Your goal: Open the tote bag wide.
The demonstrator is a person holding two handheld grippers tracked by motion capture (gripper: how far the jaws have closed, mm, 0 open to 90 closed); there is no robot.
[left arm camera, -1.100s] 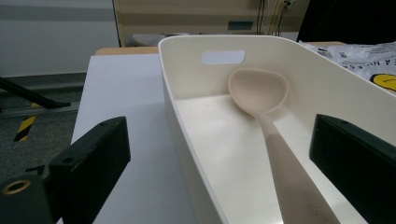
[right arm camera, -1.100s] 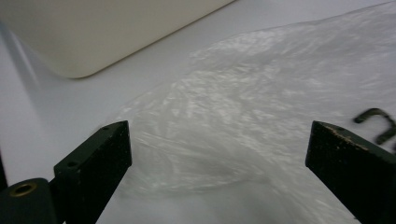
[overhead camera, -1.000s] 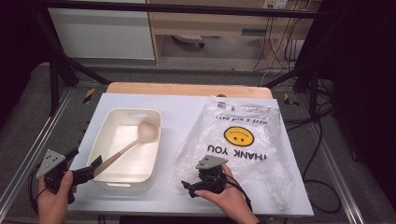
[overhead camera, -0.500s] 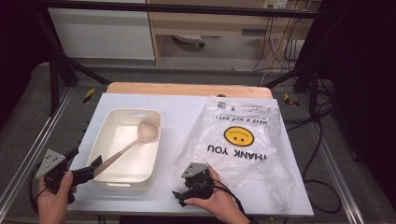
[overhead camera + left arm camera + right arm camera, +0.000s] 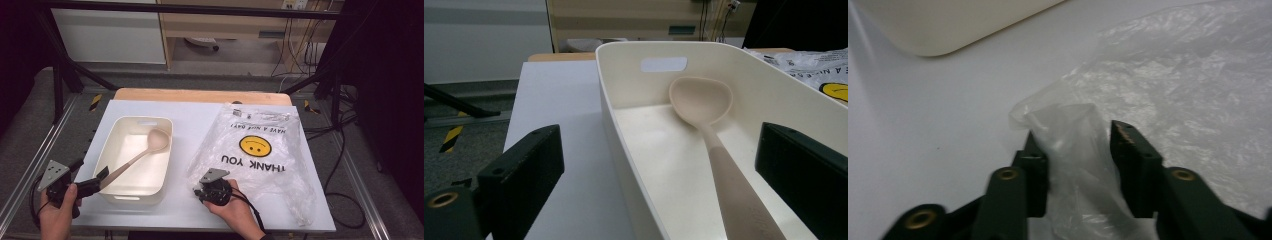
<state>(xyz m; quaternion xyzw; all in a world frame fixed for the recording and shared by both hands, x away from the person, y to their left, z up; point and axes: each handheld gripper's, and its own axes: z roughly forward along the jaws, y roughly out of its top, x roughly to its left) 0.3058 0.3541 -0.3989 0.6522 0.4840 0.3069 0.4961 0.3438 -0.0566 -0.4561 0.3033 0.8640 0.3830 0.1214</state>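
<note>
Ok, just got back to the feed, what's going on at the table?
The right gripper has just been closing its jaws on a bunched corner of the plastic bag, which sits between them. The left gripper waits open at the white bin, jaws either side of the spoon handle without gripping it.

My view of a lab workspace, white table (image 5: pixel 200 117) framed by black metal struts (image 5: pixel 65 75) at ten o'clock, loose cables (image 5: pixel 300 50) at one o'clock, hazard-striped tape (image 5: pixel 95 101) on grey floor.

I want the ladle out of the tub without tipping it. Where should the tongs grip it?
Grip the ladle on its handle where it rises over the tub's near rim, coming in from the left tongs' side; the bowl lies low against the far wall.
</note>
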